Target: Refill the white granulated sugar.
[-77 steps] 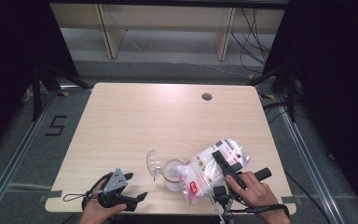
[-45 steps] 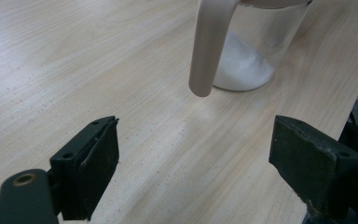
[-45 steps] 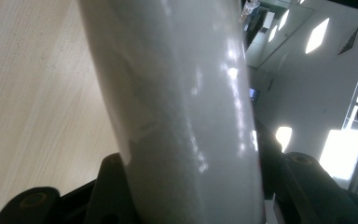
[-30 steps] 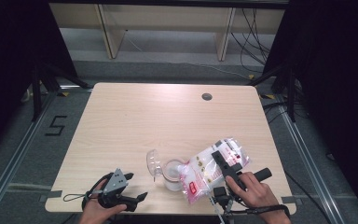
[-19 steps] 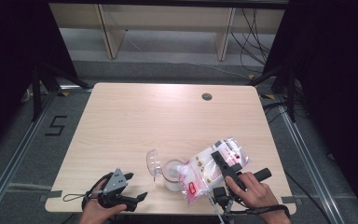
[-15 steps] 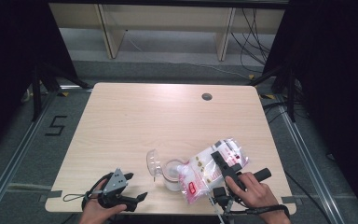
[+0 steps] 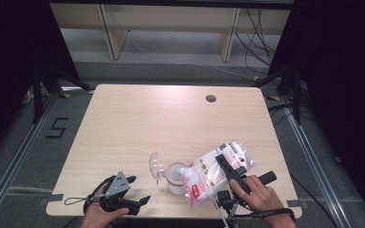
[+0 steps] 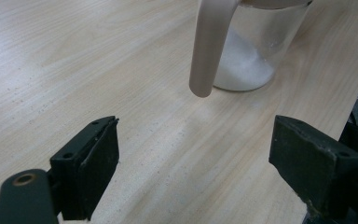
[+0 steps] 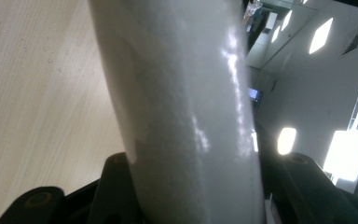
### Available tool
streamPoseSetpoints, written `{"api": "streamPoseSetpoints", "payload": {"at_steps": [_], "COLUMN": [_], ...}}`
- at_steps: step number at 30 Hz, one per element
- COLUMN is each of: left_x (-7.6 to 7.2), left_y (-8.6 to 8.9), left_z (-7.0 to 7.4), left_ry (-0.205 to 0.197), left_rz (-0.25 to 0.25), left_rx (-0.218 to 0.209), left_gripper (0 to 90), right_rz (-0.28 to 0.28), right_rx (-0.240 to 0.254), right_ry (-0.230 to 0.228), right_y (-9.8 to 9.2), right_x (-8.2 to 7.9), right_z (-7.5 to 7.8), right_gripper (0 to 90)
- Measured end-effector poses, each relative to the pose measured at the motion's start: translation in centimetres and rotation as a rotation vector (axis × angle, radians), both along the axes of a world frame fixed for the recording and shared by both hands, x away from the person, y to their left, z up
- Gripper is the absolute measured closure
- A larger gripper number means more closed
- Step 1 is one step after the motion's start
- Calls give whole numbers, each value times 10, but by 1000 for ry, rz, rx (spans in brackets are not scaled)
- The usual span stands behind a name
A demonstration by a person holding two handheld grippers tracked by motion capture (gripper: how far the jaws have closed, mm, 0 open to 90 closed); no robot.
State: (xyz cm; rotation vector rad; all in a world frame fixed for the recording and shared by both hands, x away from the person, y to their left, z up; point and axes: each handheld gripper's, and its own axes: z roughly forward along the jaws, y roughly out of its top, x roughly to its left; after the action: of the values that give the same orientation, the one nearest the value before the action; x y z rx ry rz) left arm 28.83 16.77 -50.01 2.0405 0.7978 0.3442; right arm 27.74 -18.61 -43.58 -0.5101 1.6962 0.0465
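Clearly, the plastic bag of white powder lies tilted near the worktop's front edge, its lower end at the mouth of the glass jar, whose lid stands open. The right tongs are clamped on the bag. The left tongs rest agape at the front left, apart from the jar, seemingly holding nothing.

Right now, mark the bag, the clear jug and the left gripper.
bag (image 7: 208,176): high view, middle of its clear front, beside the red label.
clear jug (image 8: 256,46): left gripper view, its glass wall above the white powder.
left gripper (image 7: 139,190): high view, midway between its fingertips.
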Motion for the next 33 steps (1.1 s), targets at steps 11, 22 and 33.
{"api": "streamPoseSetpoints", "payload": {"at_steps": [11, 22, 33], "left_x": [0, 1, 1], "left_y": [0, 2, 2], "left_z": [0, 1, 1], "left_ry": [-9, -12, -10], "left_rz": [2, -1, -1], "left_rx": [19, 31, 31], "left_gripper": [155, 155, 155], "right_rz": [8, 14, 14], "right_rx": [-11, -34, -28], "right_ry": [13, 6, 10], "right_y": [-2, -1, -1], "right_x": [2, 3, 3], "right_z": [-2, 1, 1], "right_gripper": [598, 600, 601]}}
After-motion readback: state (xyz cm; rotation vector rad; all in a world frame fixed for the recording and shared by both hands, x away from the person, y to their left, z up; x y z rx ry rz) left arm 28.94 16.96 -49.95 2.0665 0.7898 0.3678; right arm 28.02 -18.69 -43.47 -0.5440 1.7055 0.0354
